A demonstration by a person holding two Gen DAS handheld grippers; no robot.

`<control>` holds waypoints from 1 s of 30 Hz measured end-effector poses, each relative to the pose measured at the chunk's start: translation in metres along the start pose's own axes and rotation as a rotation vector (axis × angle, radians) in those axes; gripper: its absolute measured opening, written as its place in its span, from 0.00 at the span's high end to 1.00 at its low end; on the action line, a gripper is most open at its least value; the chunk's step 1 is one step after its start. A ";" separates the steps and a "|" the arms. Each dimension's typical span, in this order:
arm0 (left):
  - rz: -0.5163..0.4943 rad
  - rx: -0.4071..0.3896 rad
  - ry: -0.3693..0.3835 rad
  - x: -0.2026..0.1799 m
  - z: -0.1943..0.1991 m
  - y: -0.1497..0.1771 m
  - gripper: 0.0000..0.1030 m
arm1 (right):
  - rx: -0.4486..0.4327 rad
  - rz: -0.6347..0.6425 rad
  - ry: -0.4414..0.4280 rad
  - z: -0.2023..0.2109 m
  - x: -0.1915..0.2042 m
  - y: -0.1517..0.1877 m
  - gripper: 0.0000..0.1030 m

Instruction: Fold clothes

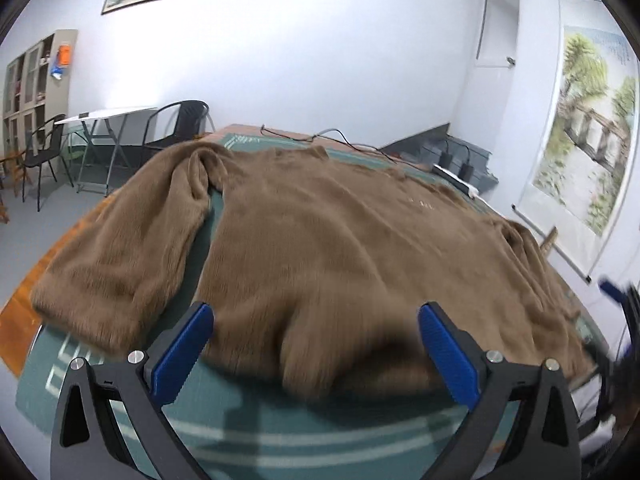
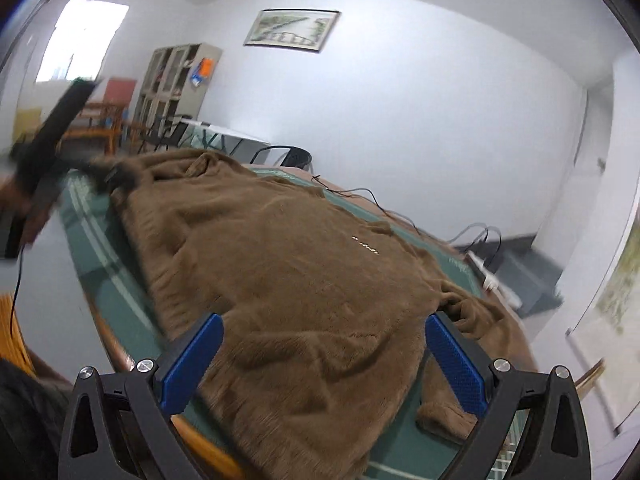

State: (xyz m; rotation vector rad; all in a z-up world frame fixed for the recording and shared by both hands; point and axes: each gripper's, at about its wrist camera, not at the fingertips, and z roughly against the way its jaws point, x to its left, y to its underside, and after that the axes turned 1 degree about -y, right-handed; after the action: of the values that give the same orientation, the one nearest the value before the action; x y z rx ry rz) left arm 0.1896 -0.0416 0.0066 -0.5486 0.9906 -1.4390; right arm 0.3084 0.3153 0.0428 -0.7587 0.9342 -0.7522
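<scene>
A brown fuzzy sweater lies spread flat on a green mat on the table. One sleeve lies out to the left in the left wrist view. My left gripper is open, its blue pads either side of the sweater's near hem, just above it. The sweater also fills the right wrist view. My right gripper is open over the hem near the other sleeve. The left gripper shows blurred at the far left there.
Black cables and a white power strip lie at the table's far edge. Black chairs and a white folding table stand beyond. A cabinet is by the back wall. A scroll painting hangs at right.
</scene>
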 end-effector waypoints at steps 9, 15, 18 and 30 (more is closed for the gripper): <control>-0.003 0.062 -0.004 -0.003 -0.021 0.002 0.00 | 0.041 0.110 -0.075 0.014 0.026 0.030 0.01; 0.042 0.083 -0.001 0.008 -0.013 0.009 0.00 | 0.155 0.120 0.071 0.005 0.009 0.047 0.01; 0.067 0.100 0.011 0.012 -0.013 0.011 0.00 | 0.185 0.099 0.146 0.006 -0.004 0.054 0.01; -0.037 0.112 0.024 -0.004 0.009 0.020 0.00 | 0.148 -0.376 0.086 -0.033 -0.089 0.032 0.01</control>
State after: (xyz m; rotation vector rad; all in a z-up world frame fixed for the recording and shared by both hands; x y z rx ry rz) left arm 0.2089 -0.0380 -0.0040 -0.4707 0.9162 -1.5277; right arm 0.2512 0.3979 0.0402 -0.7851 0.8100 -1.1779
